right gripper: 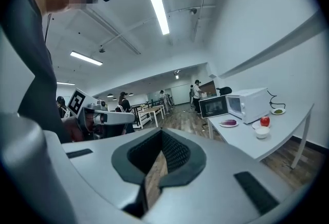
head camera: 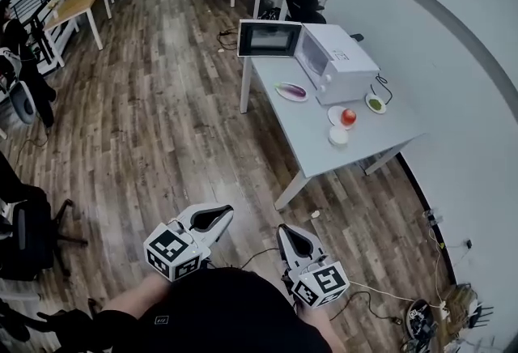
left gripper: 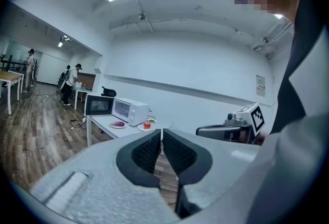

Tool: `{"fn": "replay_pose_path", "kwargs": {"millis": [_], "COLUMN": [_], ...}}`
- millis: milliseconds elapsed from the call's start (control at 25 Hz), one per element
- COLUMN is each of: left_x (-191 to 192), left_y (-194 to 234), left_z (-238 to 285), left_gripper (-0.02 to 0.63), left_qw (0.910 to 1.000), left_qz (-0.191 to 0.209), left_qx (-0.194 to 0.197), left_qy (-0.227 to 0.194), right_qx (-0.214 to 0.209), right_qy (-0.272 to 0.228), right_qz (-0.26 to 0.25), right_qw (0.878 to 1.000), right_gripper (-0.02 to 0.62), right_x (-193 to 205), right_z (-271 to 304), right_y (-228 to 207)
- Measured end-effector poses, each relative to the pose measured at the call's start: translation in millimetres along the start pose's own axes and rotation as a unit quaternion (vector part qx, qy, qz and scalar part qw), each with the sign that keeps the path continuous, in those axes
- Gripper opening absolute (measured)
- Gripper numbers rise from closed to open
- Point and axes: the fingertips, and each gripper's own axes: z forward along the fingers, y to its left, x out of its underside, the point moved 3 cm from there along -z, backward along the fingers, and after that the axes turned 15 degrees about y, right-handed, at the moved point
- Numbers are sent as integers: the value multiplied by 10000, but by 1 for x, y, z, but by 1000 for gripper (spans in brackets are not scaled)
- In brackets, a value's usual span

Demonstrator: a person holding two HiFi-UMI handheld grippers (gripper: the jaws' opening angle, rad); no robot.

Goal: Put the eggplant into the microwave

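Wood floor (head camera: 162, 125) lies under left claw (head camera: 227, 216) & right claw (head camera: 285, 231), held side by side, both closed w/ nothing btw the jaws. White bench (head camera: 324, 145) stands well ahead of both claws, w/ microwave (head camera: 344, 64) at its far end, door (head camera: 269, 38) swung open. Eggplant (head camera: 292, 90) lies on a plate (head camera: 278, 89) just beside the microwave front, far beyond the claws; apple (head camera: 349, 116) & small bowl (head camera: 338, 135) sit a bit nearer.

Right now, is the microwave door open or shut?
Open. In the head view the dark-windowed door stands swung out to the side of the white microwave; the right gripper view shows the same.
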Motion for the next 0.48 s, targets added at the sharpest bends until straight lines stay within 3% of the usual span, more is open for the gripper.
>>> {"fn": "replay_pose_path", "kwargs": {"millis": [280,480], "left_x": [0,5], "left_y": [-55,-71], "left_z": [37,51], "left_gripper": [21,21], "left_qw": [9999,9998], "left_qz": [1,-116], "left_qx": [108,35], "left_qy": [92,148], "right_qx": [18,-5], "right_qy": [7,13], "right_qz": [6,122], "right_qw": [10000,9999], "right_gripper": [17,18], "right_x": [22,33], "right_z": [-46,-63], "right_y": [-24,-41]}}
